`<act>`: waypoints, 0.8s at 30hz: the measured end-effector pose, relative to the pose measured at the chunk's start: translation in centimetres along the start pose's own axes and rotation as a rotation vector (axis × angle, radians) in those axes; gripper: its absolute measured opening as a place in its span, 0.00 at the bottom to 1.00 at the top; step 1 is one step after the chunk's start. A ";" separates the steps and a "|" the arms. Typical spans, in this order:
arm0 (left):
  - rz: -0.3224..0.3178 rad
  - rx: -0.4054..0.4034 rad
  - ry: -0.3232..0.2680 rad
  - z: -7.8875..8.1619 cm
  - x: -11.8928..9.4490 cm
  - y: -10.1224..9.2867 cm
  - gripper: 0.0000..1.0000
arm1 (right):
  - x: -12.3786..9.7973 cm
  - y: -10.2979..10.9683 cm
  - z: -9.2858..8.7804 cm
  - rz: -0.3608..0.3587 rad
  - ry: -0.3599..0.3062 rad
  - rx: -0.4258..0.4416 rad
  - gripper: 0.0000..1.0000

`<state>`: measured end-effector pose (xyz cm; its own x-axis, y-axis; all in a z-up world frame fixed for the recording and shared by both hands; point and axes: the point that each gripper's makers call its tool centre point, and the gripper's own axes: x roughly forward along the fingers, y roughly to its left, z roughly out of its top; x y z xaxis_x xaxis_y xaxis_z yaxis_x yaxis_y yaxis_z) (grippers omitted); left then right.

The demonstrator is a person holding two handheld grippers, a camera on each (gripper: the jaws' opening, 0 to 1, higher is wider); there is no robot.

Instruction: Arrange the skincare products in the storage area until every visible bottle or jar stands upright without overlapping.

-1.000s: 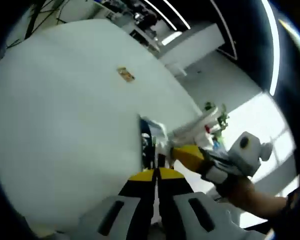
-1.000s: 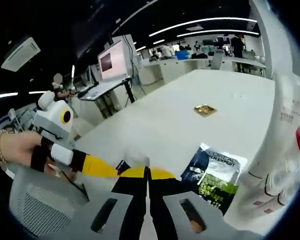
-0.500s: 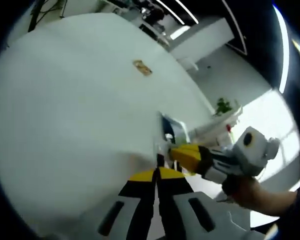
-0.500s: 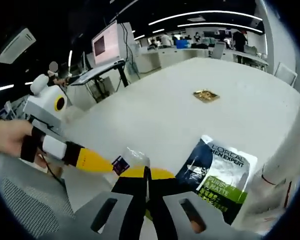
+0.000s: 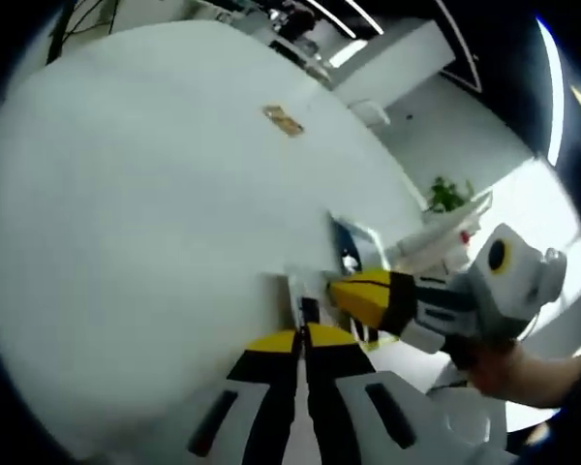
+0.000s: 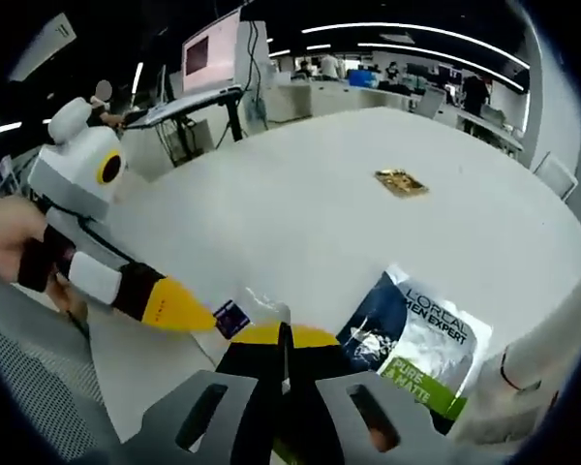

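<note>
Both grippers converge on a small clear sachet at the near edge of the tabletop (image 6: 300, 213).

The right gripper (image 6: 283, 341) has its jaws drawn together, apparently pinching the clear sachet (image 6: 257, 302); the left gripper (image 5: 303, 341) likewise shows narrow jaws at the sachet's edge (image 5: 298, 291), though a firm hold cannot be confirmed. Judged a two-handed pick-up of a flat, limp item. Just beside it the L'Oreal pouch (image 6: 416, 339) lies flat, long axis running away toward the table's middle, printed top farthest. A pale bottle (image 6: 533, 358) stands at its right. A small gold packet (image 6: 400, 181) lies well apart.
</note>
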<state>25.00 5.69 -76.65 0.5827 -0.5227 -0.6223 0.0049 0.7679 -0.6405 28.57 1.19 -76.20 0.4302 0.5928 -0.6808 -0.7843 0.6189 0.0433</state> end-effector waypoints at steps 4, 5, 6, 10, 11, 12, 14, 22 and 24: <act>0.006 0.021 0.005 -0.1 -0.1 0.2 0.01 | 0.1 -0.1 -0.4 0.002 0.019 -0.030 0.01; 0.006 0.028 0.002 -0.1 -0.1 0.2 0.01 | 0.0 -0.1 -0.4 -0.001 0.018 -0.028 0.01; 0.002 0.032 0.000 -0.3 -0.1 -0.2 0.01 | 0.1 -0.2 -0.6 -0.004 0.020 -0.025 0.01; 0.007 0.079 0.004 -0.3 -0.2 -0.2 0.01 | 0.2 -0.1 -0.6 -0.002 0.018 -0.032 0.01; 0.011 0.083 0.004 -0.2 -0.2 -0.1 0.01 | 0.3 -0.1 -0.6 -0.003 0.019 -0.036 0.01; 0.017 0.105 0.010 -0.1 -0.5 -0.1 0.00 | 0.3 -0.1 -0.6 -0.003 0.019 -0.040 0.01; 0.079 0.171 0.016 0.3 -1.4 0.7 0.00 | 0.4 -0.1 -0.6 -0.003 0.019 -0.040 0.01; 0.004 0.744 0.002 1.4 -0.8 -2.8 0.10 | 0.3 0.0 -0.5 0.024 0.016 -0.083 0.01; 0.009 0.908 0.010 1.6 0.1 -3.1 0.13 | 0.3 0.1 -0.4 0.033 0.018 -0.099 0.01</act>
<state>26.31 3.86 -74.00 0.5787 -0.5155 -0.6319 0.6415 0.7662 -0.0375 28.45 1.21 -76.68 0.3961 0.6022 -0.6932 -0.8386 0.5447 -0.0060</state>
